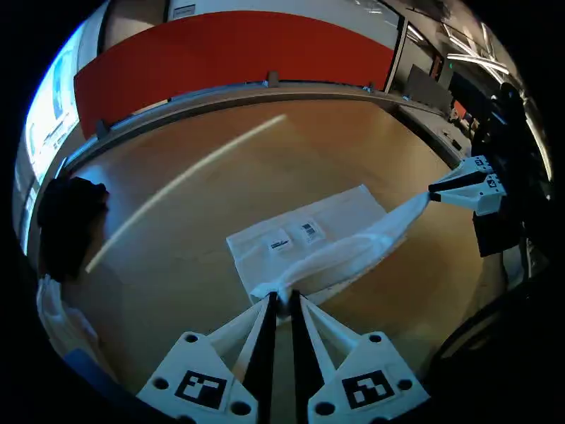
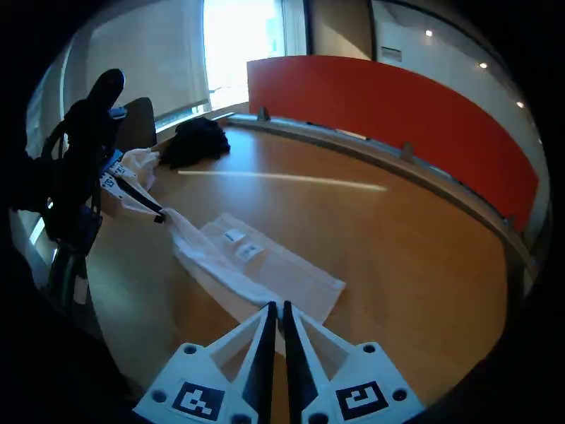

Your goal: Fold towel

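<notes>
The left gripper (image 1: 281, 297) is closed to a thin slit, with a bunched corner of the towel (image 1: 311, 240) pinched between its fingers. The right gripper (image 2: 277, 307) is closed just as far on the other corner of the same edge. In the left gripper view it shows off to the right, with cloth rising to its tips.

This edge is lifted off the table (image 1: 212, 177) and sags a little between the two grippers. The rest of the towel lies flat on the wood, its two small labels facing up. A black bundle (image 2: 194, 141) and a white cloth (image 2: 141, 162) sit near the table's far end, well apart from the towel. A red panel (image 2: 395, 120) runs along the table's back edge.

The step in hand looks like carrying the lifted edge over to the opposite one.

- Both grips should stay firm, since thin cloth may slip.
- Drawing the grippers slightly apart would take out the sag.
- Both should travel level and together, or the fold line will likely skew.
- The corners should be lowered onto the far corners before letting go.
</notes>
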